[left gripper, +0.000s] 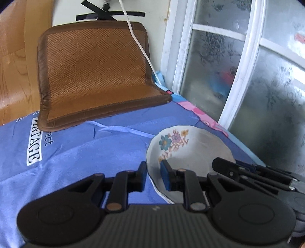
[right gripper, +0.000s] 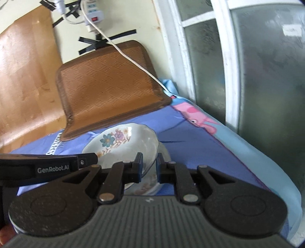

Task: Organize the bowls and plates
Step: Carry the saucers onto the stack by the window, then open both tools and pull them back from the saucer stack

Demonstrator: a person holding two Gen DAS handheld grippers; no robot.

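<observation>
The black left gripper (left gripper: pixel 153 176) is right up close in the left wrist view, and its two fingers sit on either side of the rim of a white bowl with painted flowers (left gripper: pixel 187 150), one blue pad inside and one outside. There is a small gap by the pads, so I cannot tell if they are squeezing the rim or only sitting around it. In the right wrist view the black right gripper (right gripper: pixel 149 167) has its fingers around the other side of the same white bowl with painted flowers (right gripper: pixel 124 146), with the rim between the pads. These fingers are close together, but I cannot tell if they press the rim. The bowl looks tilted, and under it in the right wrist view there is a second white dish (right gripper: pixel 150 184) with a faint pattern. Both dishes are on a shiny blue cloth with white letters (left gripper: pixel 76 152). Farther back, a brown woven mat (left gripper: pixel 95 72) leans against the pale wall, and a white cord (left gripper: pixel 141 47) hangs down across it. A window with a white frame and bumpy glass (left gripper: pixel 219 66) stands to the right. In the right wrist view a white power strip (right gripper: pixel 92 14) is stuck to the wall with black tape.
</observation>
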